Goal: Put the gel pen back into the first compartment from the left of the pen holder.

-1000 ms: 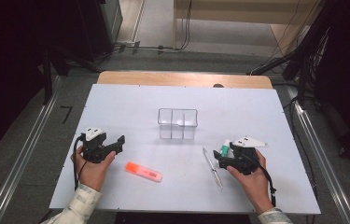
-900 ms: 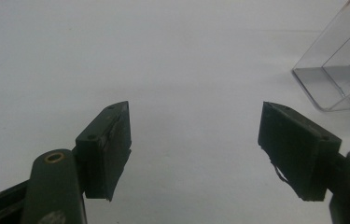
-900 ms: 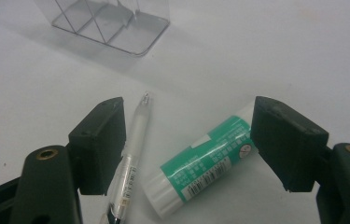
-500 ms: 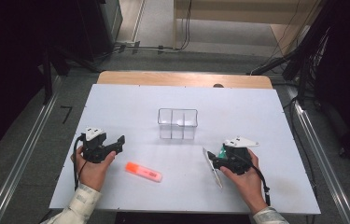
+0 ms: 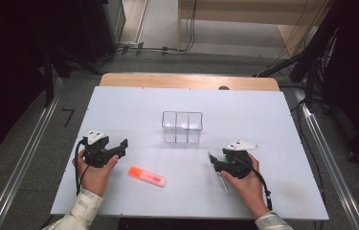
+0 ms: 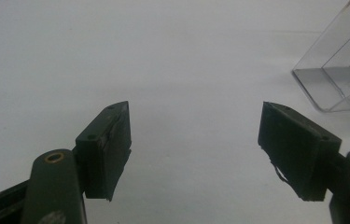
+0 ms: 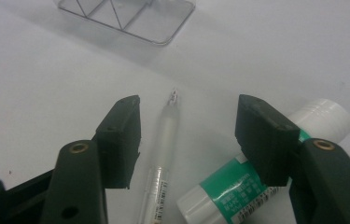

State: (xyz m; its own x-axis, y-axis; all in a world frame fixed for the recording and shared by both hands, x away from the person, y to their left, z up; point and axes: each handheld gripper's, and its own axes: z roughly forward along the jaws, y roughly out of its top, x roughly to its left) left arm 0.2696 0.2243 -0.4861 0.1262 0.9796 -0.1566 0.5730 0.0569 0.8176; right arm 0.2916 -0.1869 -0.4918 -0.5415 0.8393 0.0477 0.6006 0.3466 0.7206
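A: Right gripper view first: the right gripper (image 7: 186, 135) hangs just above the worktop (image 7: 46, 79) with its fingers (image 7: 121, 135) released, and they have just been closing. What lies between them?

B: A clear pen (image 7: 163, 158), lengthwise in the gap and nearer the left finger, touching neither pad as far as I can tell. A glue stick (image 7: 252, 186) with a green label sits just under and beside the right finger, close against the pen.

A: So the step in hand?

B: I'd judge it the approach for picking up the pen. The next move calls for bringing the fingers down around the barrel alone, so that the right finger comes between pen and glue stick and doesn't catch both. The clear divided box (image 7: 130, 16), beyond the fingertips, looks the likely place for it, though that is a guess.

A: And the other hand?

B: In the high view the left gripper (image 5: 115, 149) rests low over the worktop, fingers released, nothing between them; its own view shows bare worktop in the gap and the box off past the right finger. An orange highlighter (image 5: 147, 176) lies apart from it, toward the right gripper (image 5: 215, 165).

A: What differs from a second ago?

B: The right hand has edged over the pen and its fingers have narrowed. The left gripper, the highlighter and the box sit as they did.
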